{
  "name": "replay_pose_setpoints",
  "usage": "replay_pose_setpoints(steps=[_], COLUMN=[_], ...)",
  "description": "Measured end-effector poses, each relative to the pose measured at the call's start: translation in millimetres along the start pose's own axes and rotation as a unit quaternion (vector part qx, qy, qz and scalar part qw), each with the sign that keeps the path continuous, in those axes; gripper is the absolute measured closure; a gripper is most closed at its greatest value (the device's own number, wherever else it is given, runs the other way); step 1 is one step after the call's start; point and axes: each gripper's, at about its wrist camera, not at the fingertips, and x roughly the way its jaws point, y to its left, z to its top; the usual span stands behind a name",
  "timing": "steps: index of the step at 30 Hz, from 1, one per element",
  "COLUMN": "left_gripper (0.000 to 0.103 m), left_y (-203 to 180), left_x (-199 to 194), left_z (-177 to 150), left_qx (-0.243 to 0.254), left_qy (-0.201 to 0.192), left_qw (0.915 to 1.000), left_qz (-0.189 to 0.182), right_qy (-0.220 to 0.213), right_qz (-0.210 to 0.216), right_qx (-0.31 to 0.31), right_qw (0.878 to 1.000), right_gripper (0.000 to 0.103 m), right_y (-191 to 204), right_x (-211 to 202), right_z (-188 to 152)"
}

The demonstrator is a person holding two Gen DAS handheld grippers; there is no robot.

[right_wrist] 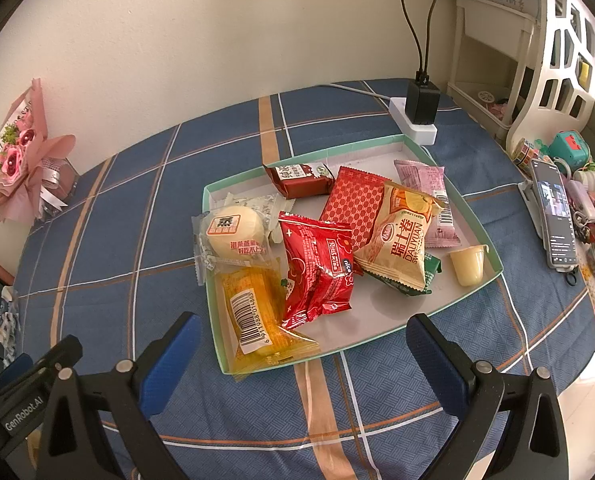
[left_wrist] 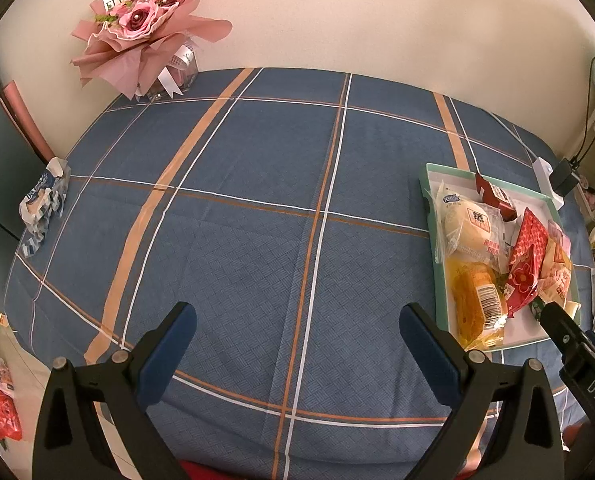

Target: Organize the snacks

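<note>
- The snacks lie heaped in a shallow mint-rimmed tray (right_wrist: 409,142) on the blue plaid tablecloth (right_wrist: 145,200), toward the table's right side.
- The right gripper (right_wrist: 303,354) hovers just before the tray's near edge, its blue-padded jaws wide apart and empty; the left gripper (left_wrist: 297,342) hangs over bare cloth left of the tray, also spread and holding nothing.
- The yellow barcoded cake packet (right_wrist: 257,316) and the steamed bun in clear wrap (right_wrist: 233,232) overhang the tray's left rim; both look soft and crushable, so a light pinch on a crimped end seal seems safest.
- The red foil packet (right_wrist: 317,276) and the Swiss roll bag (right_wrist: 401,244) appear puffy, light and slippery; a grip at a flat sealed edge should slide less.
- The small jelly cup (right_wrist: 470,264) looks stiff-walled but likely to squirt out if squeezed on its taper.
</note>
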Motion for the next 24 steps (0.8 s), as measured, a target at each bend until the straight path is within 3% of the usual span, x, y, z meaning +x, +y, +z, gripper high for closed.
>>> replay_pose_setpoints(steps=[24], left_gripper=[0.002], left_y=[-1.7], left_x=[-2.6], left_z=[-2.2], left_qx=[-0.01], left_qy=[-0.009], left_qw=[0.9999], left_qz=[0.005], right_qy=[0.002], right_qz=[-0.001], right_qx=[0.001], right_qw=[1.0], right_gripper=[0.0], right_y=[0.1], right_x=[1.2], right_z=[-1.5])
